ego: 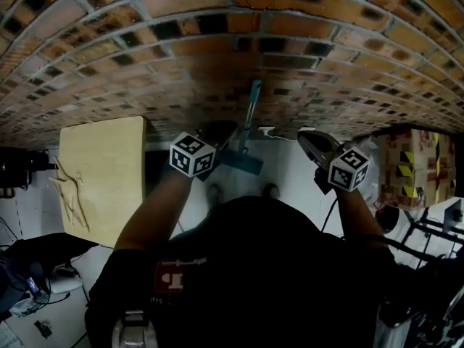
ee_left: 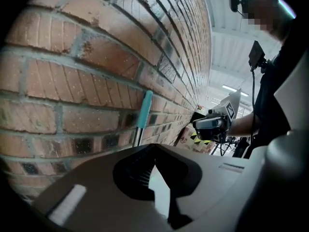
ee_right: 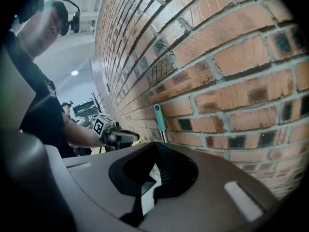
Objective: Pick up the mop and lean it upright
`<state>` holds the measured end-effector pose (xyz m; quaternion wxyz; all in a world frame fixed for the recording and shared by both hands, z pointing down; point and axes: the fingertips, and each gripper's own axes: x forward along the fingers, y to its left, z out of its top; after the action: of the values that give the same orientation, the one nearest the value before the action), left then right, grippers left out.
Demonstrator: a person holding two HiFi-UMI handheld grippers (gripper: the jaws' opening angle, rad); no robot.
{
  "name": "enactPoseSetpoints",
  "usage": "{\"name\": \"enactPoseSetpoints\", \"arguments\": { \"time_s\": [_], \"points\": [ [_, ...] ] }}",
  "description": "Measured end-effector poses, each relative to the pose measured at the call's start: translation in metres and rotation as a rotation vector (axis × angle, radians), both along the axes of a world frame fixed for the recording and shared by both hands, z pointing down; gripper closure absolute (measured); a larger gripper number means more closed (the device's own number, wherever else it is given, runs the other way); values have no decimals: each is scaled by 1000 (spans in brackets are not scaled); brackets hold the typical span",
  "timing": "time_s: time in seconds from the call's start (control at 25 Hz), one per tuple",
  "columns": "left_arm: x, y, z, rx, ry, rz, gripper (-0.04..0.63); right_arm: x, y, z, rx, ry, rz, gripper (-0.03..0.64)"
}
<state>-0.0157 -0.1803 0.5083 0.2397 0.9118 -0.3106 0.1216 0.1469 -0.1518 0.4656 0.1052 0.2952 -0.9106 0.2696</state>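
The mop stands upright against the brick wall. Its teal handle grip points up the wall and its teal head rests on the floor. My left gripper is just left of the mop and shut, with nothing in it. My right gripper is apart to the right, also shut and empty. The left gripper view shows the teal grip against the bricks above my closed left gripper, and the right gripper beyond. In the right gripper view the mop handle stands beyond my right gripper, with the left gripper further off.
A pale wooden board lies on the floor at the left. Cardboard boxes with yellow-black tape stand at the right, next to a metal frame. My shoes are on the white floor just short of the mop head.
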Motion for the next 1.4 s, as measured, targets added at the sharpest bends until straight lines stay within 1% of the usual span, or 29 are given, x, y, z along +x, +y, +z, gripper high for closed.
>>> {"name": "enactPoseSetpoints", "arguments": {
  "time_s": [0.16, 0.32, 0.56, 0.76, 0.84, 0.96, 1.16, 1.28, 1.4],
  "points": [
    [15, -7, 27, -22, -27, 56, 595, 3, -1, 7, -14, 1, 27, 603],
    [17, -5, 84, -76, -90, 67, 582, 8, -1, 29, -39, 14, 47, 603],
    [9, -2, 186, -150, -204, 36, 497, 7, -2, 72, -86, 25, 43, 603],
    [8, 2, 255, -223, -261, 16, 421, -2, -2, 95, -102, 24, 29, 603],
    [12, 2, 275, -230, -287, 27, 397, -3, -2, 99, -102, 26, 31, 603],
    [19, -8, 295, -215, -321, 39, 382, 2, -5, 103, -81, 27, 36, 603],
    [34, -22, 308, -194, -309, 29, 382, 10, -9, 106, -65, 18, 48, 603],
    [41, -24, 314, -180, -301, 26, 383, 14, -6, 111, -75, 16, 55, 603],
    [41, -29, 317, -171, -308, 9, 392, 18, -3, 118, -85, 19, 62, 603]
  ]
}}
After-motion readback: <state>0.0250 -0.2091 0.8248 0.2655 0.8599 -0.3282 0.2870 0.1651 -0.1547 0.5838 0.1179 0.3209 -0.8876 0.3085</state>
